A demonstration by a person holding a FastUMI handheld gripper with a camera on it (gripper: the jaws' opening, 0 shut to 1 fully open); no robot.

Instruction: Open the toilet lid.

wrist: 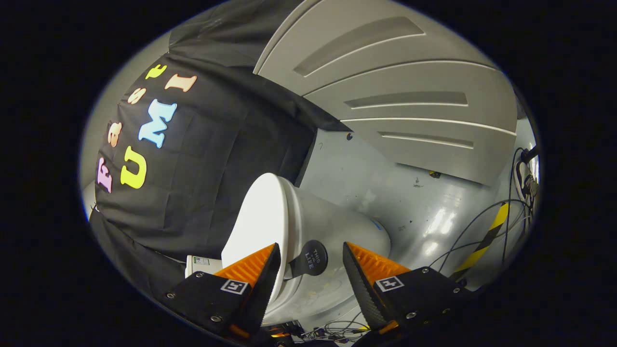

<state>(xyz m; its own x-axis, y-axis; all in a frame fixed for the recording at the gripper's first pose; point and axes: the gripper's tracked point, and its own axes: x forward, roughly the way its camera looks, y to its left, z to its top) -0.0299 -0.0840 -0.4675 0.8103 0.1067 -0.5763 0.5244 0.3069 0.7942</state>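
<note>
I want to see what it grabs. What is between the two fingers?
In the gripper view, a round black lift tab on the toilet lid sits between the open gripper fingers, untouched.

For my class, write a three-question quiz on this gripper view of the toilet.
1. True or false: the gripper has its fingers spread apart.
2. The round black lift handle is: A) between the fingers, B) on the floor, C) on the grey door.
3. Fill in: the toilet lid is ____ off the bowl.

Key
1. True; neither finger touches the handle.
2. A; it sticks out from the lid's edge, in the gap between the fingers.
3. Raised; the lid stands up on edge against the black cloth wall.
</note>
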